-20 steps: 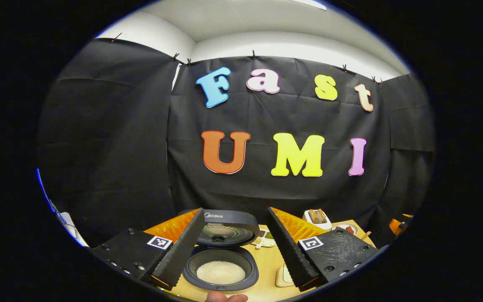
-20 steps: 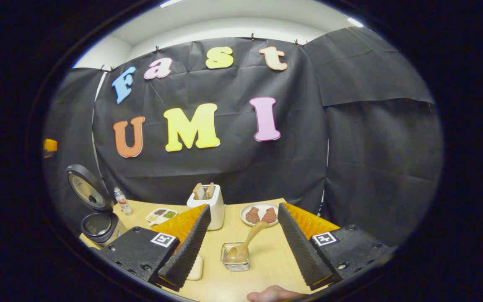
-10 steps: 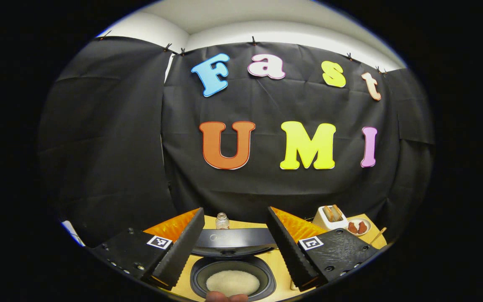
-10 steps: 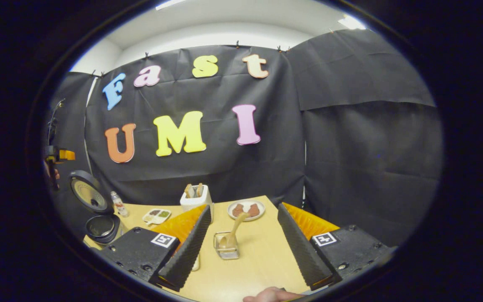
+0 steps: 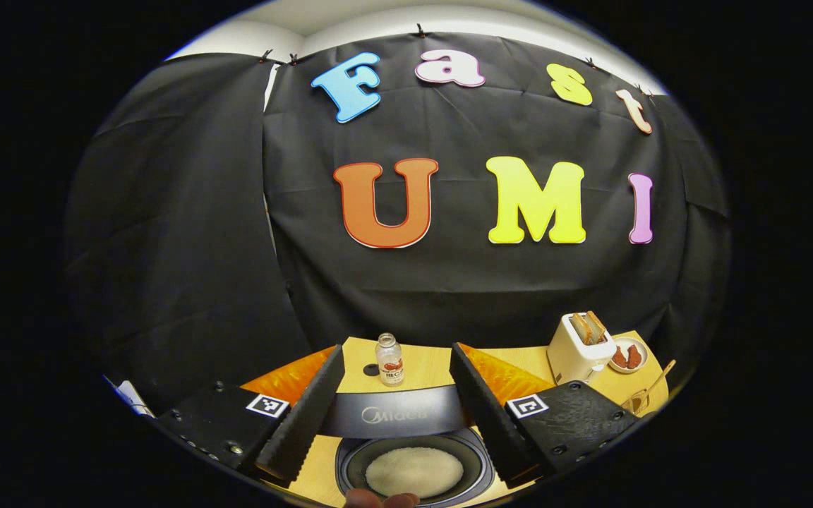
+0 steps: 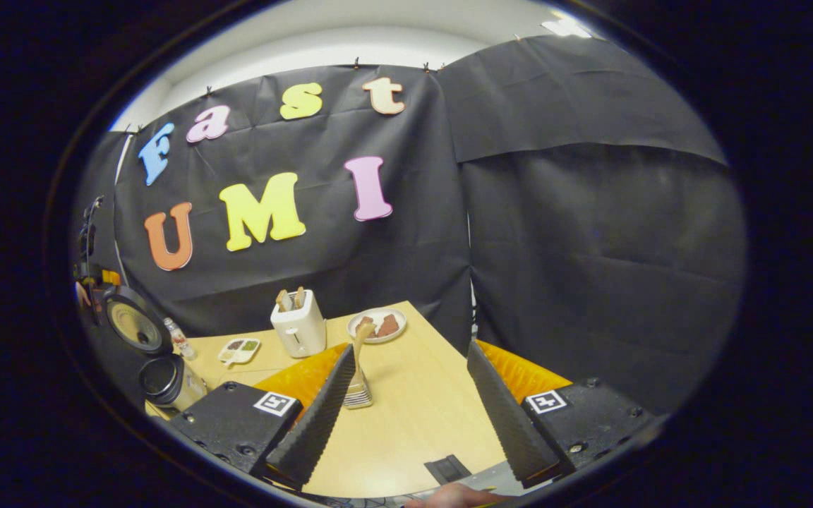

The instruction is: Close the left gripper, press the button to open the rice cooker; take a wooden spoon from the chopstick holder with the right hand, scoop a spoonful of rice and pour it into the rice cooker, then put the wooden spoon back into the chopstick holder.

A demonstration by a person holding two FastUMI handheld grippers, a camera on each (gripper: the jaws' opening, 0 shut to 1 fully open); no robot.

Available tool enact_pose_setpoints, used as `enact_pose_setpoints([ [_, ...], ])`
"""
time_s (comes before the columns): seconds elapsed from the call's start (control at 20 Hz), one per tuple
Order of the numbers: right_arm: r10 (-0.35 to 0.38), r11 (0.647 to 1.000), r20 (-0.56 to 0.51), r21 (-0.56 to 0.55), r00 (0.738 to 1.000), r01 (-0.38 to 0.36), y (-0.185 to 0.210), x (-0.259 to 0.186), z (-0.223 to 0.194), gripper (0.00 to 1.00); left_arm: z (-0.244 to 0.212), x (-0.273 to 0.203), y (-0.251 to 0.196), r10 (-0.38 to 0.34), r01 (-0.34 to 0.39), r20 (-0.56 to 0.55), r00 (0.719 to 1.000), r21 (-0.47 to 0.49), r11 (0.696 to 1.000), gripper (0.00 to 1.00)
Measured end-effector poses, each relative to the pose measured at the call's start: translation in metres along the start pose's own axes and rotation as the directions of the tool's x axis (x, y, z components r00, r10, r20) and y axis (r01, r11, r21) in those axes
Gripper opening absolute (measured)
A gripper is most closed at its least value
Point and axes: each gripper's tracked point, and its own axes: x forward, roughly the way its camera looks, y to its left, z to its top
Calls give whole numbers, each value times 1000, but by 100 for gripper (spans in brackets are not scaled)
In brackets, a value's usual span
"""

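We held the left gripper spread wide above the open cooker, rice below its fingers. The right gripper gaped empty; the spoon stood in its holder, just beyond the left finger.

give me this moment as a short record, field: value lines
rice cooker: lid open, white rice in pot
left gripper: open, above cooker
right gripper: open, holds nothing
wooden spoon: standing in chopstick holder, beside the right gripper's left finger
toaster: bread in slots
plate: near the toaster
bottle: behind cooker
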Motion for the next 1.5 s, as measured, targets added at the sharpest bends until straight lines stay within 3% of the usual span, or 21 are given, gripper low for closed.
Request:
enact_pose_setpoints([
  [0.25,30,1000,2,-7,1000,-30,14,7,5,99,-20,-17,-4,-28,22,-101,995,-59,998,98],
  [0.45,97,995,8,-19,995,-97,40,21,14,100,-47,-42,-11,-51,37,-189,981,-77,996,98],
  [0.6,152,988,15,-32,988,-151,61,29,18,99,-87,-66,-23,-93,64,-298,950,-105,992,97],
  [0.8,215,974,5,-69,977,-214,85,40,20,100,-129,-91,-32,-95,65,-367,926,-95,993,97],
  [1.05,284,953,-13,-105,959,-284,110,44,17,99,-151,-101,-35,-83,53,-392,916,-87,995,97],
  [1.2,305,945,-25,-113,952,-306,118,44,15,99,-172,-102,-36,-81,44,-433,898,-94,995,100],
  [1.5,317,941,-39,-111,948,-319,123,49,12,99,-217,-116,-33,-83,27,-522,849,-114,993,96],
])
